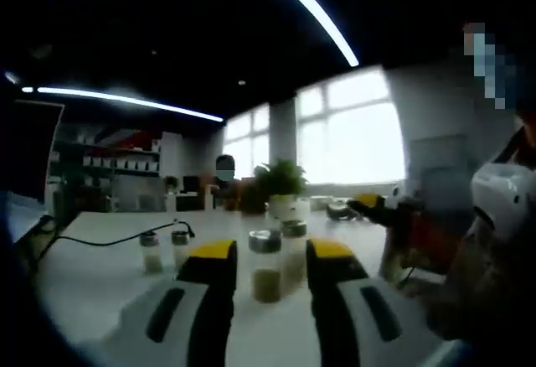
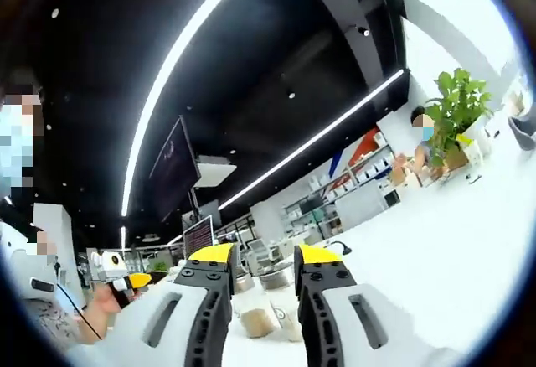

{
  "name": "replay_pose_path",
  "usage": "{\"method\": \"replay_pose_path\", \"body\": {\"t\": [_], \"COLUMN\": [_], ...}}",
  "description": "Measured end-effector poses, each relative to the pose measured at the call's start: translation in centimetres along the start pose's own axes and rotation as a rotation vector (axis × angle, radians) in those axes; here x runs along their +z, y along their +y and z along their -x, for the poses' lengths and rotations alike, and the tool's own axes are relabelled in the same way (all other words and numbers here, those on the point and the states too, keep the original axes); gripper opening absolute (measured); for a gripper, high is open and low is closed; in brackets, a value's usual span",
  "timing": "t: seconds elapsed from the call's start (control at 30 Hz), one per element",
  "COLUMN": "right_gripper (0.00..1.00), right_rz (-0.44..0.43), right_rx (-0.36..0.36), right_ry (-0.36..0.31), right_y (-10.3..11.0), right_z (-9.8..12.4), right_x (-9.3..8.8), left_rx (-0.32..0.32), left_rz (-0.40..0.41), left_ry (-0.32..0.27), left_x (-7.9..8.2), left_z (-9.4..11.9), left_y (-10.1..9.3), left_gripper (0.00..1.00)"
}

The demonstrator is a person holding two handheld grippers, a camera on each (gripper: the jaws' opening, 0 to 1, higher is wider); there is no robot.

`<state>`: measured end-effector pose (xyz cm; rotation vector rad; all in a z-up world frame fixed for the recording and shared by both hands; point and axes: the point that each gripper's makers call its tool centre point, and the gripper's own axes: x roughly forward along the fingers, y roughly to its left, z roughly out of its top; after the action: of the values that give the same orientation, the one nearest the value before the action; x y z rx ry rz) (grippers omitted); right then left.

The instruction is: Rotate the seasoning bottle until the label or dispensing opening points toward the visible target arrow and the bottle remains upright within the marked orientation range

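Observation:
My left gripper [image 1: 270, 254] is open above a white table [image 1: 100, 275]. A glass seasoning bottle [image 1: 266, 268] with a metal lid and beige contents stands upright in the gap between its jaws, touching neither. A second bottle [image 1: 294, 248] stands just behind it to the right. My right gripper [image 2: 264, 260] is open too, with two bottles [image 2: 254, 315] seen low in its gap, some way ahead. The right gripper [image 1: 373, 208] comes in from the right of the left gripper view. The left gripper [image 2: 126, 283] is small at the left of the right gripper view, held by a hand.
Two more lidded bottles [image 1: 152, 251] stand left on the table beside a black cable [image 1: 100, 240]. A potted plant [image 1: 282, 189] and a seated person [image 1: 224, 178] are at the far end. A person in a white sleeve [image 1: 502, 208] stands close on the right. A dark monitor [image 2: 174, 170] hangs overhead.

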<state>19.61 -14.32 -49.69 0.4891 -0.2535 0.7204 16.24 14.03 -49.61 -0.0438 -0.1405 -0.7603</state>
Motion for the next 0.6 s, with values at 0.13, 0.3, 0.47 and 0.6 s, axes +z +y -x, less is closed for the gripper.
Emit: {"method": "replay_pose_path", "body": {"t": [0.13,0.3,0.47,0.6], "right_gripper": [0.16,0.18,0.18,0.18], "right_rz": [-0.006,0.065,0.095,0.094], "right_rx": [-0.010,-0.077,-0.105,-0.162], "right_ry": [-0.013,-0.019,0.003,0.002], "right_y": [1.1,1.8,2.6,1.9], "right_z": [0.7,0.8,1.3,2.5], "right_x": [0.3,0.3,-0.6,-1.1], "left_rx": [-0.033,-0.064,-0.075,-0.100], "left_rz": [-0.006,0.012,0.007,-0.004], "left_ry": [-0.010,-0.059,-0.102,-0.108], "left_x": [0.4,1.6,2.8,3.1], "left_z": [-0.9,-1.8,-2.4,-3.0], "left_y": [0.4,1.2,1.9,2.5], "left_gripper": [0.34,0.34,0.33,0.33]}}
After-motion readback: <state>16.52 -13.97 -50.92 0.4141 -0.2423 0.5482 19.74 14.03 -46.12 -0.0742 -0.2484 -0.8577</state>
